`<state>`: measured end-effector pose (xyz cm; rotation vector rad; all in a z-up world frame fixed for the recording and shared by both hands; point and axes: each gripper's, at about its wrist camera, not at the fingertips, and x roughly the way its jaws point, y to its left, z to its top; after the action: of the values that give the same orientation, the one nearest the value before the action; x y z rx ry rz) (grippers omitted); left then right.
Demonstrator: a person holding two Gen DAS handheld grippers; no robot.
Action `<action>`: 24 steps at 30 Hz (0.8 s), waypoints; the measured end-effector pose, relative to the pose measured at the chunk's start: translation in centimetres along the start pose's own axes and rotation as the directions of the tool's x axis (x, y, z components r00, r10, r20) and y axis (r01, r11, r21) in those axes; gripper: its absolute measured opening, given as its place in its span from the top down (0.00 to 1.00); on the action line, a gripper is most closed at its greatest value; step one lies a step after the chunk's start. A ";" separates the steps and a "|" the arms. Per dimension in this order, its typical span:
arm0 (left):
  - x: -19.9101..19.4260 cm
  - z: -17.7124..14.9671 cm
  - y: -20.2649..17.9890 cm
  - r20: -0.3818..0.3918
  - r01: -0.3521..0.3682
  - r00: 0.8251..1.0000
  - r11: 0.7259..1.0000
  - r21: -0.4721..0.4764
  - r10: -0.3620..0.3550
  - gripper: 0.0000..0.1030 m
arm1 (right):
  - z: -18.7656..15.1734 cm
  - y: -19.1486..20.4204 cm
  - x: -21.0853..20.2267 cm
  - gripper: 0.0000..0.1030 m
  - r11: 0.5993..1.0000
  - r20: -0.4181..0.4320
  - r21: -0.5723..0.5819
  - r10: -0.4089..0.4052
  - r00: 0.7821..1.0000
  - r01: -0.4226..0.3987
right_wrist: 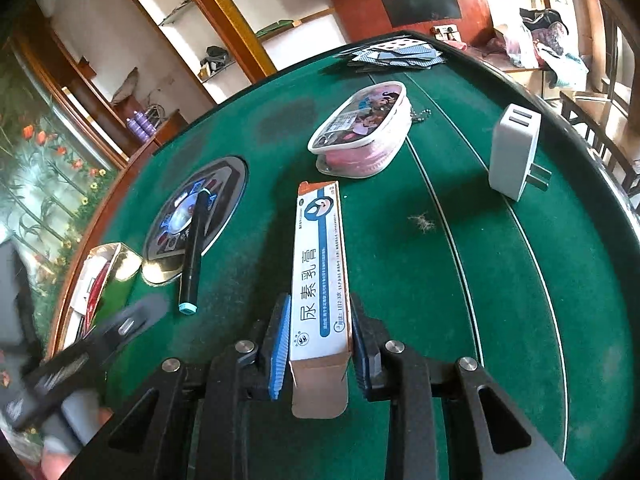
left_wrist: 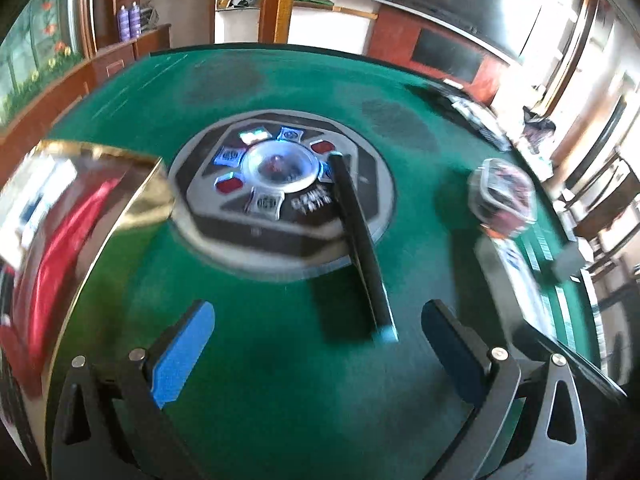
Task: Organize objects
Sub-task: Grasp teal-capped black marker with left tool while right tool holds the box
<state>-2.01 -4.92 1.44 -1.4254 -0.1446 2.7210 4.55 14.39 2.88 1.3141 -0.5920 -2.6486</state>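
Green felt surface (right_wrist: 500, 280), cluttered. Right gripper (right_wrist: 320, 344) clamped on ointment box (right_wrist: 320, 264) at its near end; left gripper (left_wrist: 316, 344) apart, empty. Gold-rimmed tray (right_wrist: 116, 256) sits left: carry box level, grip firm, clear marker (right_wrist: 194, 252).

Both tools are built alike. The left gripper (left_wrist: 318, 346) has matte black triangular link arms with triangular cut-outs, round silver pivot screws at the joints, and flat fingers (left_wrist: 182, 354) faced in ribbed bright-blue rubber. The right gripper (right_wrist: 320, 344) shows the same black arms, silver screws and blue-padded fingers (right_wrist: 280, 344).
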 end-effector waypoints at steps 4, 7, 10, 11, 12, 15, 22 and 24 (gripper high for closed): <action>2.2 1.5 -1.2 0.018 -0.107 0.994 0.992 0.072 0.106 0.00 | -0.1 -0.1 -0.1 0.72 1.000 -0.003 0.006 0.016 1.000 -0.016; 3.5 2.1 -2.1 0.023 -0.137 0.991 0.984 0.117 0.135 0.00 | 0.0 -0.2 0.0 0.72 1.000 -0.005 0.006 0.020 1.000 -0.020; 3.9 2.6 -3.0 0.036 -0.135 0.991 0.979 0.151 0.131 0.03 | 0.2 -0.4 0.1 0.72 1.000 -0.006 0.004 0.019 1.000 -0.019; 3.9 2.7 -3.1 0.041 -0.135 0.991 0.978 0.158 0.130 0.03 | 0.2 -0.4 0.1 0.72 1.000 -0.007 0.002 0.018 1.000 -0.018; 3.8 2.7 -3.2 0.043 -0.130 0.991 0.978 0.163 0.125 0.05 | 0.2 -0.4 0.1 0.72 1.000 -0.007 0.002 0.018 1.000 -0.018; 3.8 2.7 -3.2 0.029 -0.074 0.997 0.983 0.168 0.070 0.20 | 0.3 -0.5 0.2 0.72 1.000 -0.007 0.000 0.015 1.000 -0.015; 2.7 1.9 -4.2 0.029 -0.033 0.999 0.973 0.230 0.027 0.85 | 0.2 -0.3 0.1 0.72 1.000 -0.001 -0.018 -0.003 1.000 0.003; 2.4 1.5 -4.3 0.034 -0.036 0.999 0.969 0.243 0.029 0.86 | 0.1 -0.2 0.2 0.72 1.000 0.001 -0.022 -0.005 1.000 0.005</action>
<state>-4.56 -0.44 0.86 -1.3296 0.2072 2.6725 4.36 14.56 2.77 1.3102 -0.5584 -2.6526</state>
